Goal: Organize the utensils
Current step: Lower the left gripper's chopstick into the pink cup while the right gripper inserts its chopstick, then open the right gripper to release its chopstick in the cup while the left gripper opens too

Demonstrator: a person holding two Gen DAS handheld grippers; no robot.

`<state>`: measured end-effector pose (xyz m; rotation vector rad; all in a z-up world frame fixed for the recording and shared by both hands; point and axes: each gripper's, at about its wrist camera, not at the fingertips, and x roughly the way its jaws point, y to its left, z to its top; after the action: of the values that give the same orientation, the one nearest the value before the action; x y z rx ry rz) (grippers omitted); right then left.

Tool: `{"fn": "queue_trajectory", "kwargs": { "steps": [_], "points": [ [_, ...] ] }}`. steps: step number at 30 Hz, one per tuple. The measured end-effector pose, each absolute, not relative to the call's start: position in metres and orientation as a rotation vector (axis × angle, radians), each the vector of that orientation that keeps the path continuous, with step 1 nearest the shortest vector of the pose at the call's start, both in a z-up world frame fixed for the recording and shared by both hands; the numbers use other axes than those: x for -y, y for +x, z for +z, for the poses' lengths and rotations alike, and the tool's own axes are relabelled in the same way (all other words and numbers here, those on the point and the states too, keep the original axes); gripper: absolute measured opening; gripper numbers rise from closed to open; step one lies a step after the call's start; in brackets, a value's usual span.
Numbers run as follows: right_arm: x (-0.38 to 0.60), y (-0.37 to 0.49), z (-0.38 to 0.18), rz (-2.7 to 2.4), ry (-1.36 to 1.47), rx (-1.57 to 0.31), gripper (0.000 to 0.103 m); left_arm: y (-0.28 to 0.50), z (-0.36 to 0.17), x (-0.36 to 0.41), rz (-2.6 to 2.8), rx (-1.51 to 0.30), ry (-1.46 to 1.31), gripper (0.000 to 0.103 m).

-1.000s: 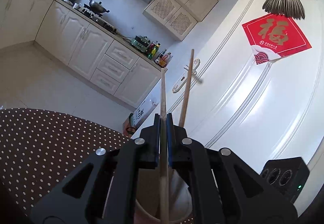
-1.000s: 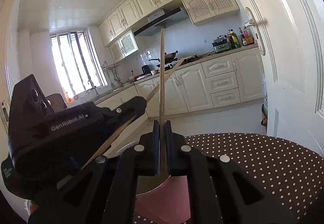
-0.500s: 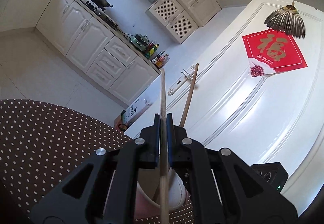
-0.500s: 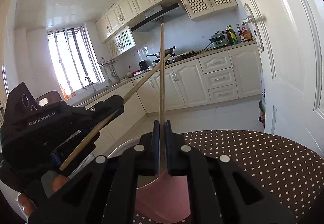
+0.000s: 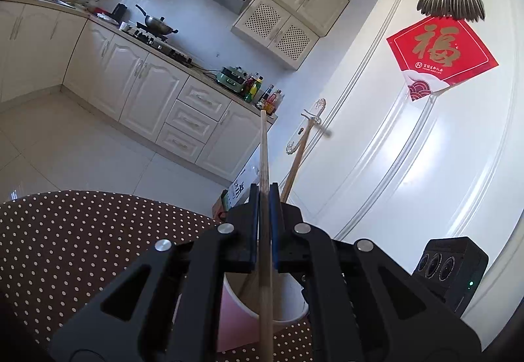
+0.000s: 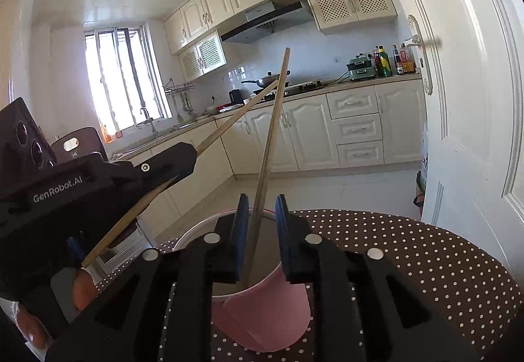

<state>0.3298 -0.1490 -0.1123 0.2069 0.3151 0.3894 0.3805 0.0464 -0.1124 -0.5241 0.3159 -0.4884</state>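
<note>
Wooden chopsticks (image 6: 266,149), matt; pink paper cup (image 6: 262,313), smooth; dotted cloth tablecloth (image 6: 409,263); glossy door (image 5: 409,165).

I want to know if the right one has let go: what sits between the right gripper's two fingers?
In the right wrist view, a chopstick leans in the gap of the right gripper, its jaws just opened, its lower end in the pink cup.

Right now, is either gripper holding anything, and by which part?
The left gripper clamps a chopstick partway along its shaft. The right gripper holds nothing: its just-opened fingers stand clear of the chopstick in the cup.
</note>
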Motion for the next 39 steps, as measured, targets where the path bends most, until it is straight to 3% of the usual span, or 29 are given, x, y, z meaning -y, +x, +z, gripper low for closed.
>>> {"fn": "queue_trajectory", "kwargs": {
  "steps": [2, 3, 16, 18, 21, 23, 27, 39],
  "points": [
    [0.148, 0.327, -0.110, 0.384, 0.201, -0.310, 0.044, 0.380, -0.112, -0.046, -0.484, -0.314, -0.519, 0.007],
    [0.148, 0.325, -0.110, 0.375, 0.195, -0.306, 0.048, 0.380, -0.112, -0.047, -0.481, -0.312, -0.516, 0.007],
    [0.164, 0.321, -0.077, 0.495, 0.296, -0.293, 0.049, 0.370, -0.110, -0.047, -0.524, -0.294, -0.487, 0.007],
    [0.166, 0.331, -0.071, 0.542, 0.344, -0.328, 0.048, 0.367, -0.109, -0.044, -0.527, -0.290, -0.458, 0.007],
    [0.170, 0.351, -0.068, 0.582, 0.458, -0.407, 0.038, 0.361, -0.109, -0.041, -0.537, -0.287, -0.430, 0.007],
    [0.171, 0.363, -0.070, 0.612, 0.515, -0.459, 0.020, 0.356, -0.107, -0.037, -0.550, -0.282, -0.402, 0.007],
    [0.168, 0.368, -0.070, 0.664, 0.566, -0.488, 0.009, 0.352, -0.106, -0.034, -0.539, -0.281, -0.341, 0.007],
    [0.169, 0.375, -0.072, 0.669, 0.614, -0.574, 0.010, 0.356, -0.109, -0.034, -0.509, -0.304, -0.276, 0.007]
  ]
}}
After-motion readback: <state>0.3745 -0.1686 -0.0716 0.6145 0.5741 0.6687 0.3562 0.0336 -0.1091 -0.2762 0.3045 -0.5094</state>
